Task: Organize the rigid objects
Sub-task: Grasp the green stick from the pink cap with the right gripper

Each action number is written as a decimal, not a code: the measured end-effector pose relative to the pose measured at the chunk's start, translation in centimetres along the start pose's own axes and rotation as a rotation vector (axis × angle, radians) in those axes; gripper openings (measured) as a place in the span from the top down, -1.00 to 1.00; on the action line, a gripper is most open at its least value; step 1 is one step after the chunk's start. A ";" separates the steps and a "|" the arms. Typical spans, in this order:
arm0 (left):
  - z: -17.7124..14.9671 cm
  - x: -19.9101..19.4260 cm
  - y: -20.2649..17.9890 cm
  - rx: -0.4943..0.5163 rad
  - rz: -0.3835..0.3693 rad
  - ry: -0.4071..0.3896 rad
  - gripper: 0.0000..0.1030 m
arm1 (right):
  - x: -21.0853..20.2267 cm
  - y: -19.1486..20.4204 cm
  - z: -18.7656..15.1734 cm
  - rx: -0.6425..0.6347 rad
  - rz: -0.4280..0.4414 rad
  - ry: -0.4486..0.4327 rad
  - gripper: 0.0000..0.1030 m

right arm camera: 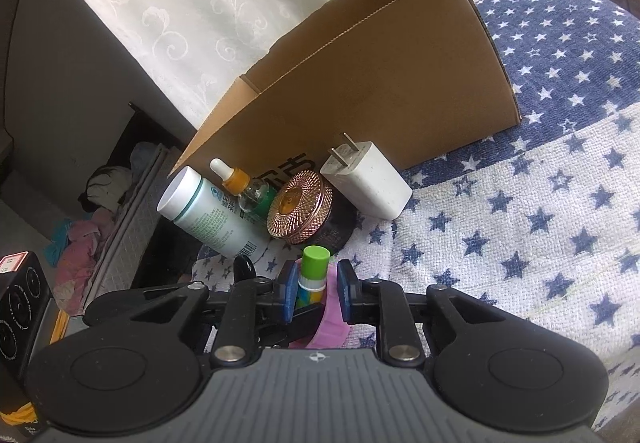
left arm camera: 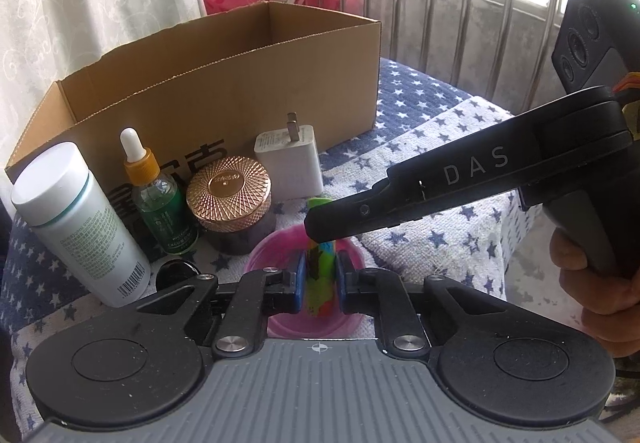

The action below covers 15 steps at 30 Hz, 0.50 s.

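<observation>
Left wrist view: left gripper (left arm camera: 319, 275) clamps the multicoloured tube (left arm camera: 319, 271) over a pink cup (left arm camera: 272, 247); right gripper (right arm camera: 313, 289) fingers narrow beside the tube's green cap, contact unclear.

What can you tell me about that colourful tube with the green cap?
The tube is a small stick with splashes of green, blue, yellow and red, and a bright green cap on a white collar. It looks like plastic. It stands about upright in a pink cup on the star-patterned cloth. The left hand-held gripper pinches its body between blue pads. The right hand-held gripper straddles its cap end, with one pad touching and the other apart.
</observation>
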<state>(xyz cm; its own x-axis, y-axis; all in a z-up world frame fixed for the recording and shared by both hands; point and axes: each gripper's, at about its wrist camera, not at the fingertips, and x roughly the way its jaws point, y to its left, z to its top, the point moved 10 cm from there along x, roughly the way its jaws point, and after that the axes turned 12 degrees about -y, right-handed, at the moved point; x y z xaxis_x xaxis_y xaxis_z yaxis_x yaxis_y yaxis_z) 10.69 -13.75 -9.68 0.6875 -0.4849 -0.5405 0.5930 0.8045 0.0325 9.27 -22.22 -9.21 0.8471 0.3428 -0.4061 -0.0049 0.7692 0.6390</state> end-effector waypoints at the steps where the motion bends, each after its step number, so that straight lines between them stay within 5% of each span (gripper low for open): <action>1: 0.1 -0.3 0.0 -0.005 0.000 -0.006 0.72 | -0.2 0.4 0.1 -0.012 0.004 -0.007 0.57; 15: 5.1 -4.4 1.8 -0.033 0.067 -0.166 0.72 | -1.6 7.5 3.8 -0.169 0.130 -0.093 0.68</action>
<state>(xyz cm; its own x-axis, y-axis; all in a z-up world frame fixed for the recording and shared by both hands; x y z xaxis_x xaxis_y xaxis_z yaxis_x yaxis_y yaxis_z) 10.91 -11.90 -2.95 0.7866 -0.4776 -0.3914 0.5312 0.8466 0.0346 9.86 -19.06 -1.27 0.8789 0.3995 -0.2606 -0.1992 0.8039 0.5604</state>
